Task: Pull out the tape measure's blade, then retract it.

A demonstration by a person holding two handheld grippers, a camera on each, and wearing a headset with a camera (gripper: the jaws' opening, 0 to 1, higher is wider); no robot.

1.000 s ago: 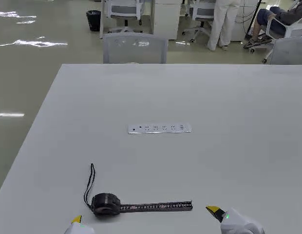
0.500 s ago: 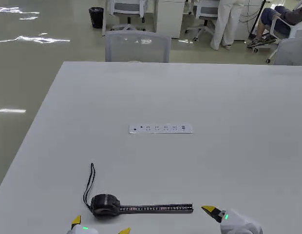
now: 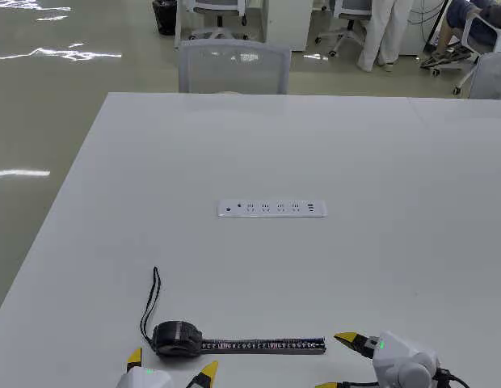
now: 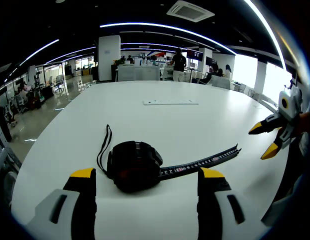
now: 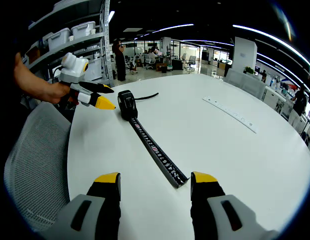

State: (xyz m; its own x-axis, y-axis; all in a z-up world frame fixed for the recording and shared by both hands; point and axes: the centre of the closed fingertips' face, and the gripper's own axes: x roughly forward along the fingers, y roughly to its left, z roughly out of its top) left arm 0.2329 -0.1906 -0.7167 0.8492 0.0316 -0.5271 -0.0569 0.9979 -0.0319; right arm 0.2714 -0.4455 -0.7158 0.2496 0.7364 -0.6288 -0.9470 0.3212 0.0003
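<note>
White table; tape measure at lower left, blade partly out. Left gripper has edged up behind it, with right gripper by the blade tip. Both sets of jaws are spread and empty, so a grasp looks likely next.

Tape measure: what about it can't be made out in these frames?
- Blade numbers: too small to read in the head view, too blurred in both gripper views.
- Case lock button: lost in a dark blur in the left gripper view.
- Left gripper: body cut off by the head view's bottom edge.
</note>
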